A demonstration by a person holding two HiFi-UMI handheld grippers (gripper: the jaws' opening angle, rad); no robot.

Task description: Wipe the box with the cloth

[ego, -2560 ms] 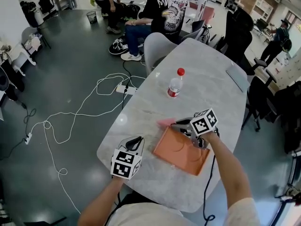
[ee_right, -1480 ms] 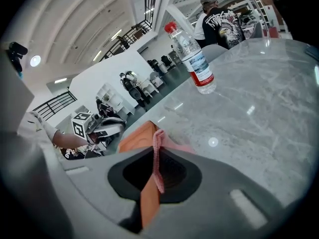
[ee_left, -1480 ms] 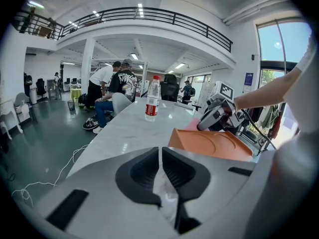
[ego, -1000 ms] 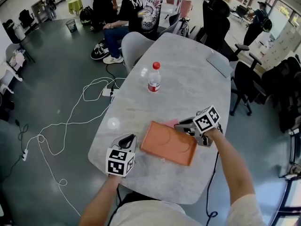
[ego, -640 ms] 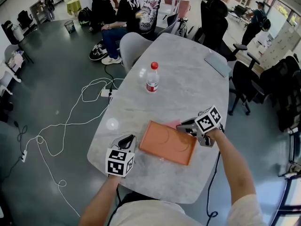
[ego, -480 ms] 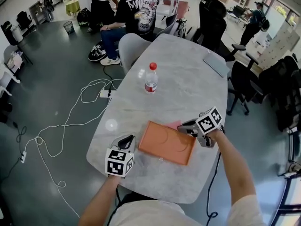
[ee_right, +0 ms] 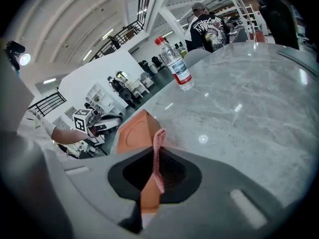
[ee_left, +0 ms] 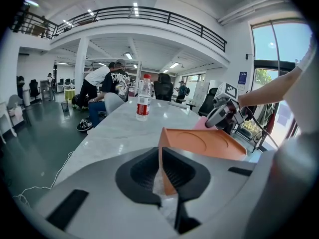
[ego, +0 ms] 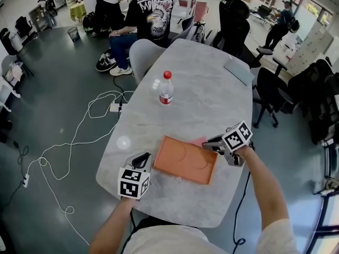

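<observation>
A flat orange box lies on the marble table near its front edge. My left gripper is at the box's near left corner, and in the left gripper view it is shut on that edge of the box. My right gripper is at the box's far right corner, shut on a pink cloth. In the right gripper view the cloth hangs pinched between the jaws of the gripper, with the box just beyond and below.
A water bottle with a red cap stands mid-table. A grey laptop lies at the far right edge. People sit at the table's far end, chairs ring the table, and white cables trail on the floor to the left.
My right gripper has carried the cloth from over the box's far left part to its far right corner. The left gripper has stayed at the near left corner.
</observation>
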